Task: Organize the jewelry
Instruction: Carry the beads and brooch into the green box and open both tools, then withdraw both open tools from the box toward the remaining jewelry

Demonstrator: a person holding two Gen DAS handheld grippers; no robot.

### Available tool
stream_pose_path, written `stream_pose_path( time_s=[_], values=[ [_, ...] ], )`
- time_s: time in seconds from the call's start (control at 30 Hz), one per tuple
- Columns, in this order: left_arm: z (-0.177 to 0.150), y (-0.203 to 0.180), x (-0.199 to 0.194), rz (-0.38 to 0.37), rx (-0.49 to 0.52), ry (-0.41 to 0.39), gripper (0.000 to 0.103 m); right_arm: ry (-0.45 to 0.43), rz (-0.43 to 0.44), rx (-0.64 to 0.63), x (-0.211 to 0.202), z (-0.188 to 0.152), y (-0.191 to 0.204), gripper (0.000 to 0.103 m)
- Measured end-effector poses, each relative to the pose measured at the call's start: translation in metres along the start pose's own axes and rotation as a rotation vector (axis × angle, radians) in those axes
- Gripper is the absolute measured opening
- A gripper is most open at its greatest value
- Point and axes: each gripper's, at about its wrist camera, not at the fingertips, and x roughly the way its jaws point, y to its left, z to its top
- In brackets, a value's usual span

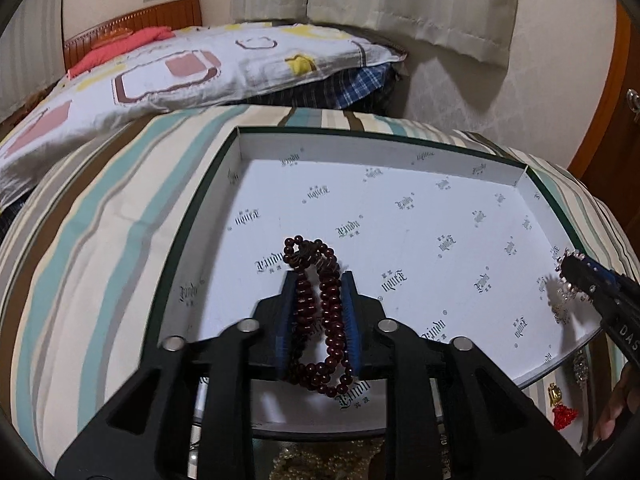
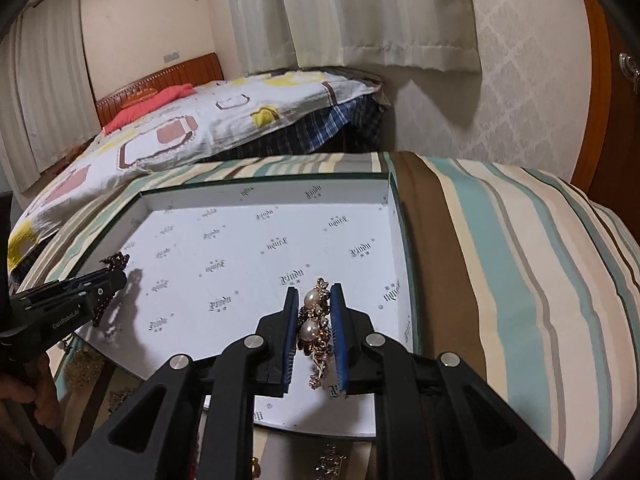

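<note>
A shallow white box (image 1: 400,232) with a dark green rim and printed logos lies on a striped cushion (image 1: 100,216). My left gripper (image 1: 320,280) is shut on a strand of dark red beads (image 1: 332,320), which loops out above and below the pads over the box's near left part. The right wrist view shows that gripper (image 2: 120,276) at the left, the beads (image 2: 118,260) poking past its tip. My right gripper (image 2: 315,292) is shut on a gold piece with two pearls (image 2: 310,330), over the box (image 2: 240,240) near its right wall. From the left wrist it (image 1: 576,268) enters at the right.
A glass surface with more jewelry lies under the box's near edge, including a red tassel charm (image 1: 562,412) and gold chains (image 1: 320,460). A bed with a patterned quilt (image 2: 200,120) stands behind. Curtains (image 2: 360,12) and a wooden door (image 2: 612,80) are beyond. A hand (image 2: 24,396) grips the left handle.
</note>
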Motion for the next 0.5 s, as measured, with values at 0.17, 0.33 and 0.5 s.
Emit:
stream_pose_path(
  time_s=[0.17, 0.33, 0.5],
  values=[
    [-0.002, 0.004, 0.001, 0.003, -0.013, 0.012, 0.039, 0.026, -0.015, 0.009, 0.004, 0.000, -0.003, 0.022],
    [-0.001, 0.002, 0.000, 0.011, -0.011, 0.012, 0.054, 0.010, -0.024, -0.005, -0.001, -0.001, -0.001, 0.043],
    [-0.002, -0.001, -0.008, 0.034, 0.014, -0.017, 0.060, -0.026, -0.026, -0.004, -0.016, 0.000, 0.001, 0.048]
  ],
)
